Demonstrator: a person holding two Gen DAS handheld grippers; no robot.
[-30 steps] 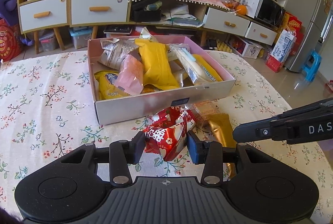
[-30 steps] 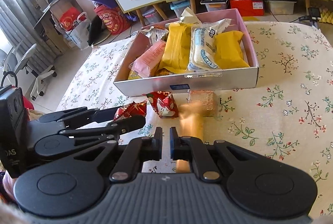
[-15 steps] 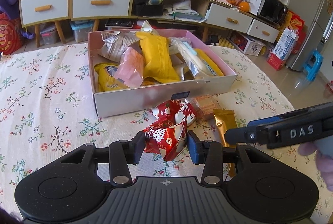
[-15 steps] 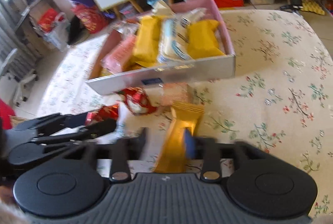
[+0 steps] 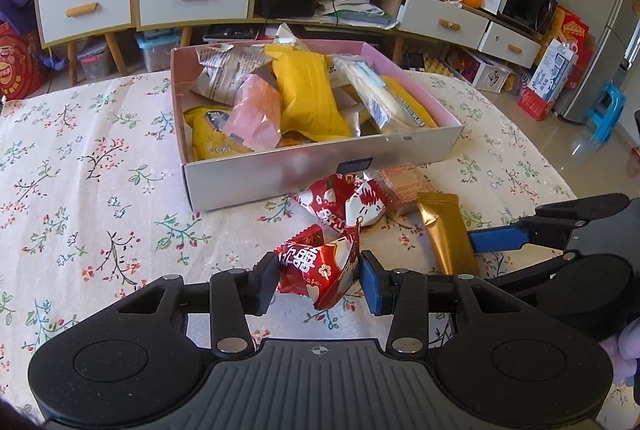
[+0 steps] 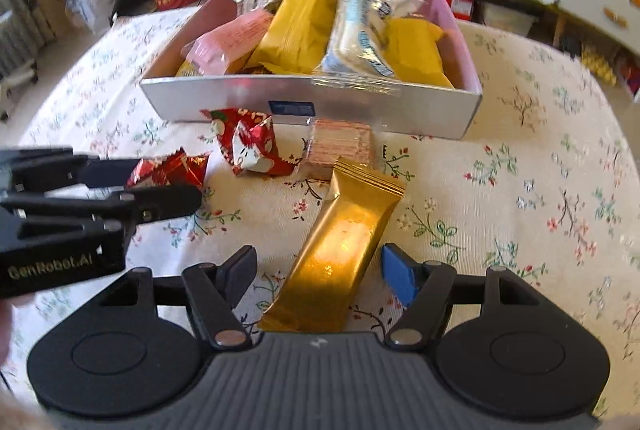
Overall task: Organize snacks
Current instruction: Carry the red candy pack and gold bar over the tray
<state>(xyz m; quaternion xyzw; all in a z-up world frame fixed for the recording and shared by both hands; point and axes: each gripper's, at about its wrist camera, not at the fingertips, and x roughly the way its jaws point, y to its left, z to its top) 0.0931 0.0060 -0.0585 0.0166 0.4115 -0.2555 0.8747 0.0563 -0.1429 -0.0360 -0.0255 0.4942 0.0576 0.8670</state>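
Snacks outside the box number four by my count, all on the desk just in front of the box. From left to right in my right wrist view: a red packet pinched in my left tongs, both pads pressing its crinkled sides; a second red packet lying free near the box's front wall; a pink wafer pack close against that wall; and a gold bar.

That gold bar lies flat with its long axis running from near my right tongs up toward the box, its far sealed end tipped a little to the right and just touching the wafer pack. My right tongs are spread, having just closed in a little; the bar's near half lies between the fingers, and neither pad presses it.

Inside the box I make out two long yellow packets, both pointing away from me with their far ends leaning right, one white-and-blue packet between them, one pink packet at the left, and more wrappers underneath that I cannot count.
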